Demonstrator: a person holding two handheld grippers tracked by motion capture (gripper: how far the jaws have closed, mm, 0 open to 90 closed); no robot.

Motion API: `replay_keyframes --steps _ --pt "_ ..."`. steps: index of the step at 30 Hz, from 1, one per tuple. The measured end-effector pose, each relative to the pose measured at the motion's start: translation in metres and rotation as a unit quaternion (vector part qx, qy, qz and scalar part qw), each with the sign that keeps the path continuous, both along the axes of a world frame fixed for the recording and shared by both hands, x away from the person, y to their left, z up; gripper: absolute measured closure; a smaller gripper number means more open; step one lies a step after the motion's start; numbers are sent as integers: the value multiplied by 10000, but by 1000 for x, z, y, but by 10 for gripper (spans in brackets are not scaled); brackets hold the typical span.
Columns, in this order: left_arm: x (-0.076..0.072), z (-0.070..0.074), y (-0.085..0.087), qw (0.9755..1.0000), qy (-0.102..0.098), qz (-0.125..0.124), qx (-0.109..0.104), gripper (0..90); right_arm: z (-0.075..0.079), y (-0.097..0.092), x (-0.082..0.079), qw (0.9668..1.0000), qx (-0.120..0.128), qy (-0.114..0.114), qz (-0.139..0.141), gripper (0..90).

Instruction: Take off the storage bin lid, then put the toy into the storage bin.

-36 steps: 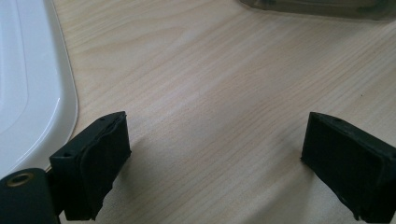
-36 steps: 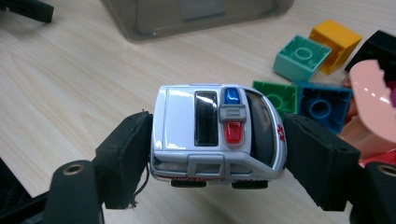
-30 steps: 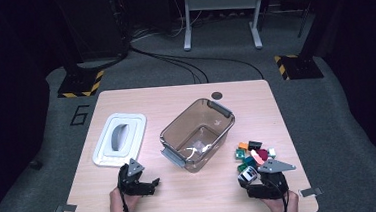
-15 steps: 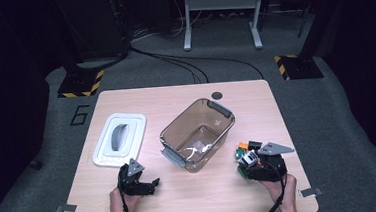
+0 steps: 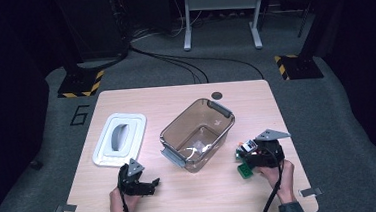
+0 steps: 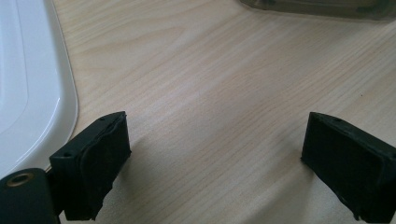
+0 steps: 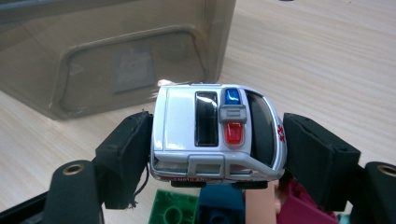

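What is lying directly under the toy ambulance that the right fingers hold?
Under the toy ambulance lie a green block, a dark blue block and a magenta block. Their far parts are covered by the ambulance.

The bin [image 5: 198, 134] stands in the middle of the table [image 5: 192, 201] and blocks the direct way between both sides. The lid [image 5: 119, 140] takes the left part. Toy blocks [image 5: 244, 170] lie just right of the bin. The near strip and the far edge of the table are bare wood, free to pass.
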State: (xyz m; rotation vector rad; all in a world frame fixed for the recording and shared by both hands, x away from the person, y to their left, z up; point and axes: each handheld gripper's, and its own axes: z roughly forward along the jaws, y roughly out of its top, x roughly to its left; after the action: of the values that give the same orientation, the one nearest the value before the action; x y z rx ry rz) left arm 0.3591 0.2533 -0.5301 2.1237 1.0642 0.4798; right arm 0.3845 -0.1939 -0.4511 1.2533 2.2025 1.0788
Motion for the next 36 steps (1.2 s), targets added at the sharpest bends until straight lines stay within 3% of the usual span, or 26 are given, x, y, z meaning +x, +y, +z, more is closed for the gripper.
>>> replay_keyframes --steps 12,36 --pt "0 0 0 10000 -19 21 -6 75 14 -1 24 10000 -5 -5 -17 252" --pt "0 0 0 10000 -5 3 -3 76 49 -5 52 9998 -93 -70 -148 252"
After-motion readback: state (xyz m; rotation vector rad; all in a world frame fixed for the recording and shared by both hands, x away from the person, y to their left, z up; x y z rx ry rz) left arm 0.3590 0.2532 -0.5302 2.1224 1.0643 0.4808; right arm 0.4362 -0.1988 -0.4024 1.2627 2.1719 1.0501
